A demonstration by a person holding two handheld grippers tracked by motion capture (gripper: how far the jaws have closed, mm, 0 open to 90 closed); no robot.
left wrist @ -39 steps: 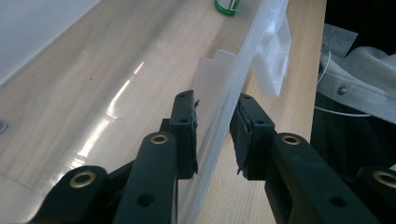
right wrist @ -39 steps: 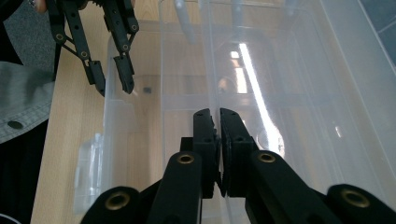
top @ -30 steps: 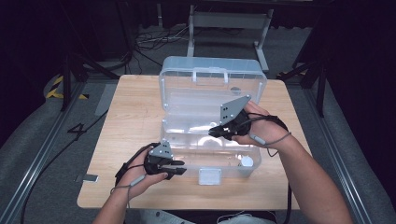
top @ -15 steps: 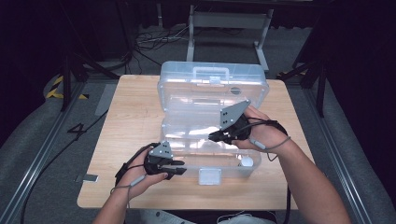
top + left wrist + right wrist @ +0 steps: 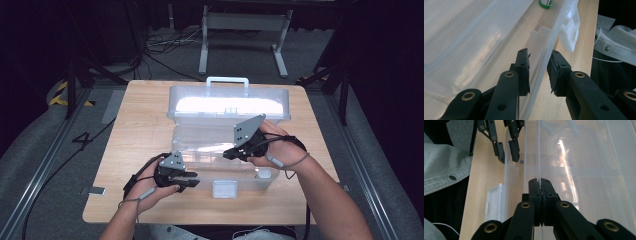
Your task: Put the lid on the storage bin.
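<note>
The clear box (image 5: 225, 150) sits mid-table. The left gripper (image 5: 539, 72), jaws spread, straddles its front wall; the right gripper (image 5: 540, 182) pinches a thin inner sheet (image 5: 539, 157).

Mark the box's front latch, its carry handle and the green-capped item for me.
front latch (image 5: 223, 189), high view, middle of the white flap.
carry handle (image 5: 227, 80), high view, top bar.
green-capped item (image 5: 546, 3), left gripper view, its green end, inside the box.
</note>
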